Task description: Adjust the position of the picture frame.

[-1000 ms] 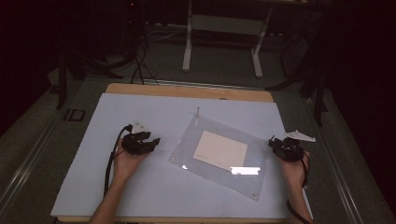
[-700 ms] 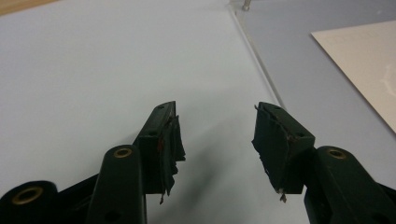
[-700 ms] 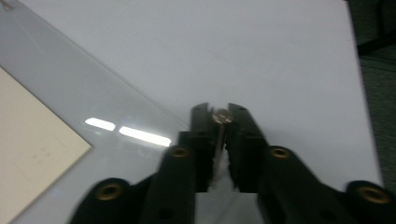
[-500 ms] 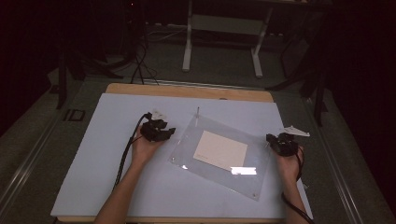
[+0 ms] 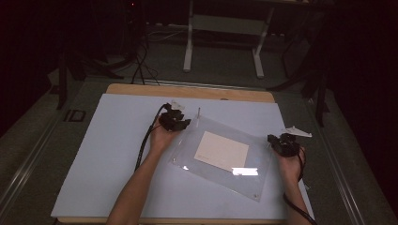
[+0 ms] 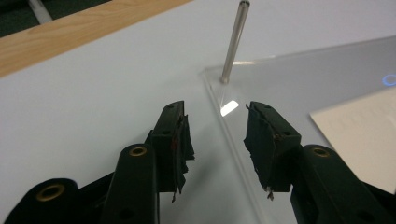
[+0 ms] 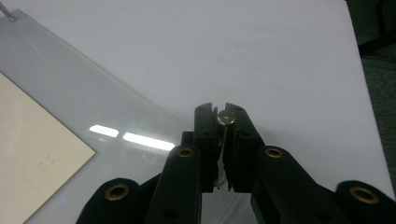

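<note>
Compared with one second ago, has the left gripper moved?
Yes. The left gripper has moved up the table and to the right, toward the far-left corner of the clear sheet, where the upright metal pin stands.

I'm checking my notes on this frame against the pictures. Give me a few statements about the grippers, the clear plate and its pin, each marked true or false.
1. The left gripper has its jaws apart, with nothing between them. True.
2. The right gripper is open and holds nothing. False: its jaws are shut on a metal pin.
3. An upright pin stands at a corner of the clear plate. True.
4. The cream sheet lies beside the plate on the bare white tabletop. False: it lies within the plate's outline.
</note>
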The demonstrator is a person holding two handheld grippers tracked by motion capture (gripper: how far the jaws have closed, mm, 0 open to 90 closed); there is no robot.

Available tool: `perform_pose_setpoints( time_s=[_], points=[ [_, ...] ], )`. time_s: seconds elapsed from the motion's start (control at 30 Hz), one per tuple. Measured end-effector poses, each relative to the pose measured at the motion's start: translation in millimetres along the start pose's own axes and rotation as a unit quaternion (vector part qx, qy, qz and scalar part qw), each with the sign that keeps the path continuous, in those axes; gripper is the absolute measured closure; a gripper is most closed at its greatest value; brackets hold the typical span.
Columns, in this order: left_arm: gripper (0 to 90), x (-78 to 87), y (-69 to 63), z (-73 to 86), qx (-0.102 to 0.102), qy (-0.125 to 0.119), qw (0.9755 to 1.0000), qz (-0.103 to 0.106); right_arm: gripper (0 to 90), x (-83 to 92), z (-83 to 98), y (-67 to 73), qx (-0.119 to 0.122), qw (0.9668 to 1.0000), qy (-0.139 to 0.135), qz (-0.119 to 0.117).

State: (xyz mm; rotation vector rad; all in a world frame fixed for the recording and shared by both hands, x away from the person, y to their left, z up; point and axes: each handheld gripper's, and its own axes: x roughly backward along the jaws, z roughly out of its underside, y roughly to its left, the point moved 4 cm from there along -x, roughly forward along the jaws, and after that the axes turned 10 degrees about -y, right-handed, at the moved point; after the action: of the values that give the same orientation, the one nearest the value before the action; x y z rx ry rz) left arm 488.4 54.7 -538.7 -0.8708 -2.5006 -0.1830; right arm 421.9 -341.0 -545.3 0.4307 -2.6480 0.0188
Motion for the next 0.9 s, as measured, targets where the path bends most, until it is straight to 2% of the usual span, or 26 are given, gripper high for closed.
perform_pose_setpoints(
  time_s=[0.1,0.2,0.3,0.4,0.47,0.53,0.6,0.63,0.67,0.73,0.9],
  points=[
    [58.8,-14.2,-6.2,-15.2,0.008,-0.013,0.9998,0.012,84.2,0.0,-0.2,-0.4,-0.003,1.0000,0.001,-0.003],
    [62.3,-20.7,-8.2,-20.0,0.010,-0.015,0.9997,0.015,84.0,0.2,-0.2,-1.3,-0.007,0.9999,0.001,-0.008],
    [63.7,-34.5,-10.4,-25.3,0.013,-0.011,0.9997,0.015,83.9,0.1,-0.8,-1.1,-0.009,0.9999,0.004,-0.010],
    [65.4,-46.0,-13.5,-24.9,0.017,0.001,0.9998,0.008,83.8,0.1,-0.6,-1.7,-0.010,0.9999,0.004,-0.011],
    [68.9,-53.3,-14.6,-22.6,0.032,0.015,0.9994,0.001,83.4,0.2,0.1,-2.2,-0.011,0.9998,0.001,-0.014],
    [71.8,-57.9,-15.8,-21.9,0.043,0.017,0.9989,-0.002,82.8,0.3,1.3,-2.1,-0.011,0.9999,-0.002,-0.012],
    [73.7,-59.3,-16.0,-21.6,0.038,0.022,0.9990,-0.006,82.0,-0.2,2.3,-1.6,-0.007,0.9999,0.001,-0.009],
    [77.3,-60.7,-14.9,-20.7,0.035,0.030,0.9988,-0.017,80.5,-2.0,6.2,0.5,0.007,0.9999,0.009,-0.004],
    [81.7,-60.5,-13.3,-20.3,0.037,0.030,0.9987,-0.017,80.5,-2.2,7.0,1.0,0.009,0.9999,0.010,-0.002],
    [81.4,-62.0,-12.0,-19.3,0.044,0.027,0.9986,-0.011,80.7,-2.2,7.9,0.7,0.004,0.9999,0.011,-0.002],
    [78.5,-67.5,-12.2,-16.3,0.050,0.027,0.9983,-0.012,81.5,-3.5,10.3,0.0,0.000,0.9998,0.019,0.000]
  ],
)
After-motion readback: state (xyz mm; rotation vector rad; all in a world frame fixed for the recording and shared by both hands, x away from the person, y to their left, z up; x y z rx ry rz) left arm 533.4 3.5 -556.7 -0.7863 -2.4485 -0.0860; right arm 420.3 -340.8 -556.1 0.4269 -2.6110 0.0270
